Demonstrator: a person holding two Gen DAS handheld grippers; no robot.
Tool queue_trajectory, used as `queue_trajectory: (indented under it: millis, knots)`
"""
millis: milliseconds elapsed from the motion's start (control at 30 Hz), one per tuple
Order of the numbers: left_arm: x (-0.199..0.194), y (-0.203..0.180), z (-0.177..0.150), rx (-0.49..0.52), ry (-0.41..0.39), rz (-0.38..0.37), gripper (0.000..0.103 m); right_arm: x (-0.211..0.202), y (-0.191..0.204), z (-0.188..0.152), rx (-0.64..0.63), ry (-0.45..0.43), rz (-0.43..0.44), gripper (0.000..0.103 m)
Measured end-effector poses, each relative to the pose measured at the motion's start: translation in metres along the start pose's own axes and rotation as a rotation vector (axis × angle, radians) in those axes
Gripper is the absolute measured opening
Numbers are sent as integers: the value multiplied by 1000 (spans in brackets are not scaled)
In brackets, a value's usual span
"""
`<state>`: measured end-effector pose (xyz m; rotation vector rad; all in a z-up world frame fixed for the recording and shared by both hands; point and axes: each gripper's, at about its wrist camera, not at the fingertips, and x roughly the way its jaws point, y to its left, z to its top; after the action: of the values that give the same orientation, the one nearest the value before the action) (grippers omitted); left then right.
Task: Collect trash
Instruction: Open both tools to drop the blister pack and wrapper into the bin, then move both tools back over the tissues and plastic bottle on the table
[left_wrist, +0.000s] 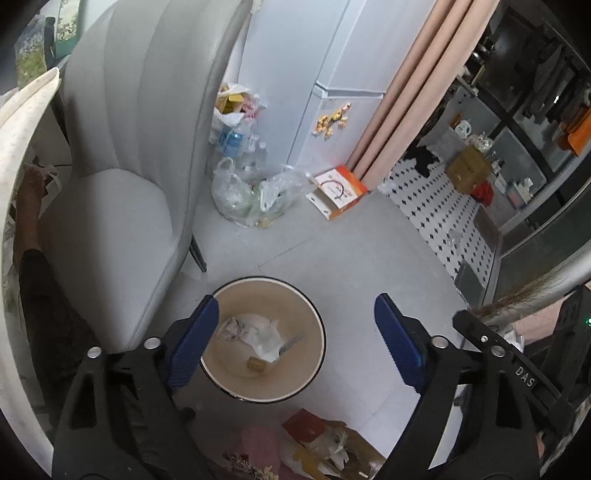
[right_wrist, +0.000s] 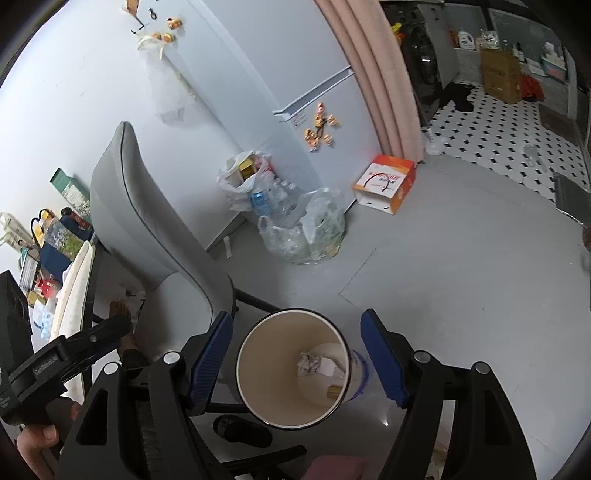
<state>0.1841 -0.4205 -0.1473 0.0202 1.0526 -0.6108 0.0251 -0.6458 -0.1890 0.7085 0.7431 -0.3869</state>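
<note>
A round waste bin (left_wrist: 258, 295) with a dark rim and beige inside stands on the grey floor. Crumpled white paper (left_wrist: 255, 330) and a small brown scrap (left_wrist: 256, 363) lie in it. My left gripper (left_wrist: 295, 301) hangs above the bin, open, nothing between its blue pads (left_wrist: 192, 343). In the right wrist view the same bin (right_wrist: 266, 362) sits below my right gripper (right_wrist: 295, 316), also open and empty, with the paper (right_wrist: 308, 363) at the bin's bottom. More wrappers and paper (left_wrist: 325, 439) lie on the floor just in front of the bin.
A grey upholstered chair (left_wrist: 122, 177) stands left of the bin, a pale table edge (left_wrist: 22, 122) beyond it. Clear plastic bags of bottles (left_wrist: 247, 195) and an orange-white box (left_wrist: 338, 192) sit by the fridge. A black slipper (right_wrist: 242, 430) lies near the bin.
</note>
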Motion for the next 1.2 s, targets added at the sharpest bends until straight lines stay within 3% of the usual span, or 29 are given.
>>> queue_trajectory:
  millis: [233,633,1200]
  knots:
    - [-34,30,4,-88,-74,-3,95,-24,29,5,-39,-57,12,96]
    - [-122,79,-13,-127,-209,9,97,-70,106,-13,-177,-94,6,95]
    - [-250,185,-83,-266,-398,140,97,-108,252,-67,-403,-85,211,95]
